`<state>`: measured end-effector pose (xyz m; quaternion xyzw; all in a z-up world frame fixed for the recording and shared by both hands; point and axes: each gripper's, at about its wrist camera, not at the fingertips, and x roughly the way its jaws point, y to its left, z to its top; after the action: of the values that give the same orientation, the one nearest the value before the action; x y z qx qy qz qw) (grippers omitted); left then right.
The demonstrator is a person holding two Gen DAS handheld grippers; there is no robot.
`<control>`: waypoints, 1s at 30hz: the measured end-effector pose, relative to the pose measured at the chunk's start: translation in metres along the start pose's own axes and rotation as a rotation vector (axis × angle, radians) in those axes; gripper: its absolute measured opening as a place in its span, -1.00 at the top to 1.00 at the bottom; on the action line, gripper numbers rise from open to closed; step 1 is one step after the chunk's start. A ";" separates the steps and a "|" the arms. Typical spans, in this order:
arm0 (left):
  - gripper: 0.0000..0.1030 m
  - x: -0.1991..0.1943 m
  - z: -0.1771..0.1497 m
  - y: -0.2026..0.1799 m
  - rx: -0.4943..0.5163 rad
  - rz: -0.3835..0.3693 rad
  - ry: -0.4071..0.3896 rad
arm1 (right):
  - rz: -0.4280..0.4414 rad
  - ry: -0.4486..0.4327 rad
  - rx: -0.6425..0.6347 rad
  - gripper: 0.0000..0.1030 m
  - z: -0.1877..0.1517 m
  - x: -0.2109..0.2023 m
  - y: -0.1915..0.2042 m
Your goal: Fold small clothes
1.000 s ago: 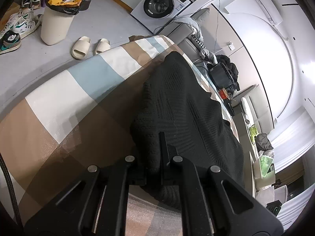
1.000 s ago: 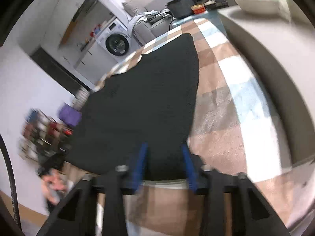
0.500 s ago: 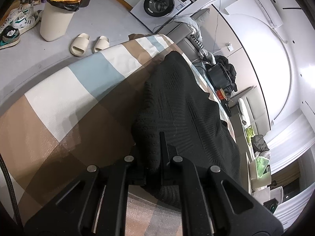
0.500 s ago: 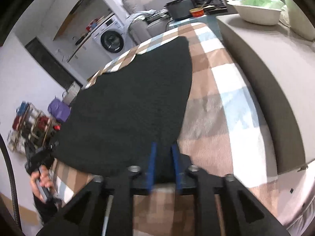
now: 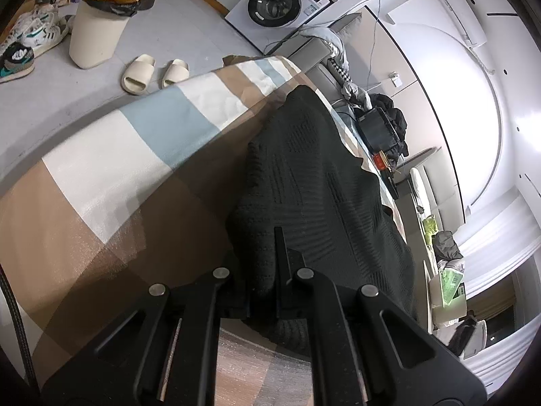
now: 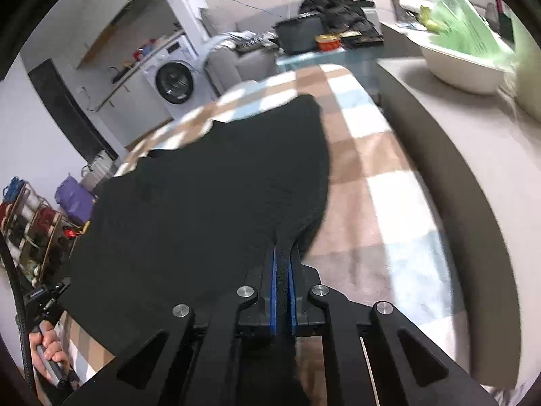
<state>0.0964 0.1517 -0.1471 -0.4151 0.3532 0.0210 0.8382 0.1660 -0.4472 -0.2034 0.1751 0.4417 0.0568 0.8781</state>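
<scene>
A black knitted garment (image 5: 314, 182) lies spread on a checked brown, white and blue cloth (image 5: 101, 176). My left gripper (image 5: 267, 264) is shut on the garment's near corner, the knit bunched between its jaws. In the right wrist view the same garment (image 6: 209, 196) stretches away from me. My right gripper (image 6: 283, 260) is shut on its near right corner, blue pads pressed together, and holds that corner lifted off the checked cloth (image 6: 382, 203). The left gripper and the hand holding it show at the lower left (image 6: 47, 308).
On the floor to the left stand a bin (image 5: 96, 30), slippers (image 5: 154, 74) and shoes (image 5: 15, 59). A washing machine (image 5: 277, 3) is at the back. A grey sofa arm (image 6: 466, 176) runs along the right, with a white bowl (image 6: 463, 64) beyond.
My right gripper has closed from open onto the garment's corner and raised it. My left gripper has kept its hold and barely moved.
</scene>
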 end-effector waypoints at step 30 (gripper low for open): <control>0.89 0.007 0.002 0.003 0.019 0.018 0.020 | 0.016 -0.006 0.039 0.43 0.034 0.015 0.002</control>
<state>0.1019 0.1529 -0.1523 -0.4042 0.3653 0.0210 0.8383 0.2023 -0.4505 -0.1948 0.1957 0.4385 0.0546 0.8755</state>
